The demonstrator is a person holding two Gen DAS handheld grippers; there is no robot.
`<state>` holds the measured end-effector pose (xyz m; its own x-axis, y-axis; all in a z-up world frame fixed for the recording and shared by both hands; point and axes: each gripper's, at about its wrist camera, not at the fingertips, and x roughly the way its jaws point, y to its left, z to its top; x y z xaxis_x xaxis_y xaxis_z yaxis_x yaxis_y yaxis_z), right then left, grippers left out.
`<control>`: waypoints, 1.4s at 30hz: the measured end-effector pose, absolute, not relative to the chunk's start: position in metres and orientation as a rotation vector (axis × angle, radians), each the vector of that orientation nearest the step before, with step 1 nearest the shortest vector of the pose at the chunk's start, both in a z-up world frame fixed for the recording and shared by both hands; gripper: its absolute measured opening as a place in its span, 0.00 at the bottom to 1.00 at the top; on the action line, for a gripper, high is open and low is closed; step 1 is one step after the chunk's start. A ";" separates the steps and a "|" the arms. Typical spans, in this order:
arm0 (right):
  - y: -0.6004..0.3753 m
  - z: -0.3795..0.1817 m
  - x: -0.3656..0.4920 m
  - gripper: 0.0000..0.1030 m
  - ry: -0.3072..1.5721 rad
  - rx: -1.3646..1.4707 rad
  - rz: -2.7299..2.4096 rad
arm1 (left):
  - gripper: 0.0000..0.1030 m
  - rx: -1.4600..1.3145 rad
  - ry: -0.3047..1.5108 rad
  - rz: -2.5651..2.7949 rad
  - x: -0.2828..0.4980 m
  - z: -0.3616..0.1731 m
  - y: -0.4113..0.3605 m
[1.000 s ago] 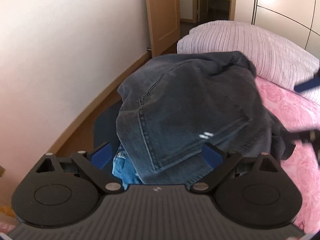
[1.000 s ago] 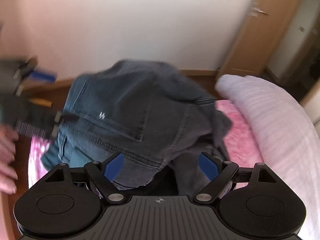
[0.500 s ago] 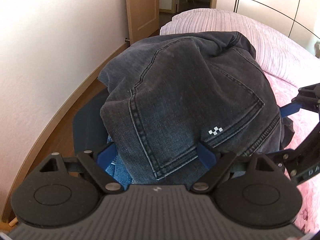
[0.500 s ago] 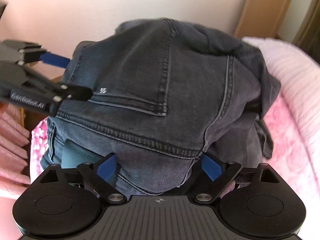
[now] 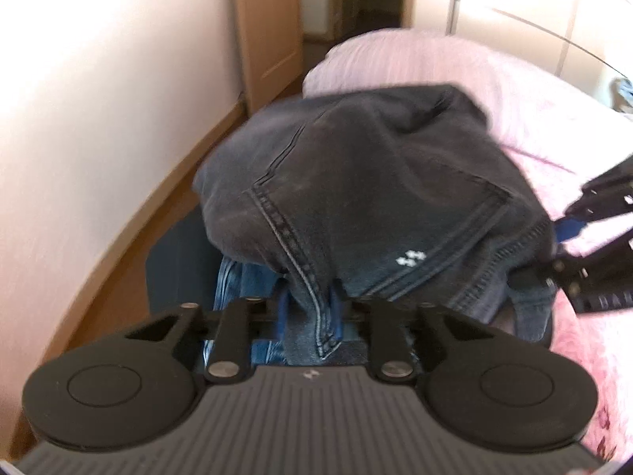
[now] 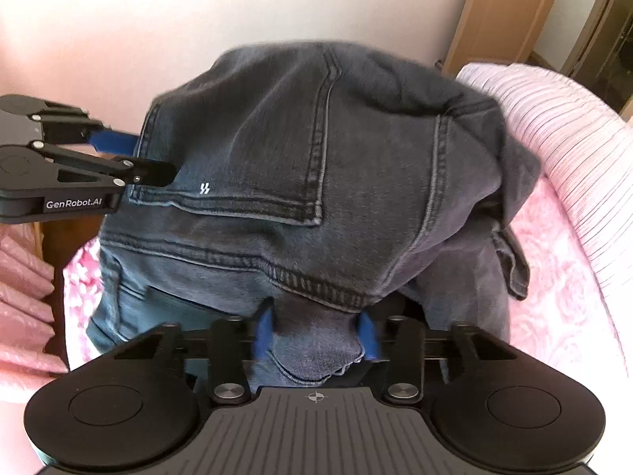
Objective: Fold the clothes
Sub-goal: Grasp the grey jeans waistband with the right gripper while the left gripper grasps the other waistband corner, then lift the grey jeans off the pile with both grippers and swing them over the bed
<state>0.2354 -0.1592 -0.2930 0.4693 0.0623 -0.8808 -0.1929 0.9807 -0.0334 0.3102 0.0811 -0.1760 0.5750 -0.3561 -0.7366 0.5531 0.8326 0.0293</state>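
A pair of dark grey jeans (image 5: 376, 182) lies in a heap at the bed's edge, back pocket up (image 6: 277, 146). My left gripper (image 5: 308, 316) is closing, and its blue pads pinch a folded seam at the jeans' near edge. My right gripper (image 6: 314, 334) is closing too, with a bunch of the waistband pressed between its pads. Each gripper shows in the other's view: the right one (image 5: 548, 253) at the jeans' right edge, the left one (image 6: 146, 156) at their left edge.
Lighter blue jeans (image 5: 237, 289) lie under the dark pair, on a dark blue surface (image 5: 170, 261). A pink striped pillow (image 6: 554, 118) and pink bedspread (image 6: 565, 277) lie to the right. The wall and wooden floor (image 5: 130, 237) run on the left, with a door (image 5: 269, 39) behind. A person's hand (image 6: 23, 285) is at the left.
Both grippers stood open around the jeans' near edge and have now closed on the fabric. The right gripper has come down closer to the jeans.
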 end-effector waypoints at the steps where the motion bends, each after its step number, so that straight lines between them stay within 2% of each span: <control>1: -0.161 -0.286 0.232 0.28 1.057 -0.126 0.154 | 0.14 0.282 0.768 -0.563 0.305 -0.168 0.080; 6: -0.179 -0.241 0.209 0.22 0.972 -0.089 0.132 | 0.13 0.289 0.636 -0.669 0.281 -0.114 0.067; 10: -0.207 -0.198 0.162 0.22 0.916 -0.041 0.100 | 0.13 0.299 0.569 -0.770 0.252 -0.075 0.042; 14: -0.244 -0.172 0.096 0.21 0.903 0.054 0.032 | 0.13 0.356 0.520 -0.914 0.204 -0.048 -0.007; 20: -0.317 -0.170 -0.033 0.21 0.945 0.234 -0.139 | 0.13 0.459 0.515 -1.186 0.106 -0.032 -0.118; 24: -0.373 -0.182 -0.128 0.21 0.995 0.323 -0.274 | 0.14 0.493 0.574 -1.347 0.031 -0.055 -0.212; 27: -0.424 -0.219 -0.186 0.24 1.096 0.412 -0.338 | 0.18 0.489 0.725 -1.374 -0.009 -0.102 -0.301; 31: -0.472 -0.275 -0.243 0.30 1.268 0.351 -0.503 | 0.22 0.551 0.893 -1.352 -0.042 -0.158 -0.395; 33: -0.485 -0.284 -0.264 0.32 1.279 0.347 -0.529 | 0.33 0.591 0.880 -1.348 -0.058 -0.168 -0.418; 35: -0.494 -0.290 -0.281 0.37 1.286 0.358 -0.541 | 0.36 0.634 0.850 -1.339 -0.073 -0.173 -0.433; 36: -0.498 -0.294 -0.286 0.42 1.290 0.348 -0.538 | 0.37 0.658 0.852 -1.329 -0.075 -0.177 -0.432; 40: -0.504 -0.305 -0.299 0.52 1.281 0.346 -0.497 | 0.41 0.762 0.879 -1.273 -0.068 -0.196 -0.413; 42: -0.503 -0.308 -0.296 0.60 1.254 0.383 -0.471 | 0.49 0.810 0.870 -1.252 -0.059 -0.204 -0.400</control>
<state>-0.2961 -0.5033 -0.3082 0.2389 -0.1294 -0.9624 0.5363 0.8438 0.0197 -0.0587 -0.4004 -0.2044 0.0996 -0.4432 -0.8909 0.9895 0.1383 0.0417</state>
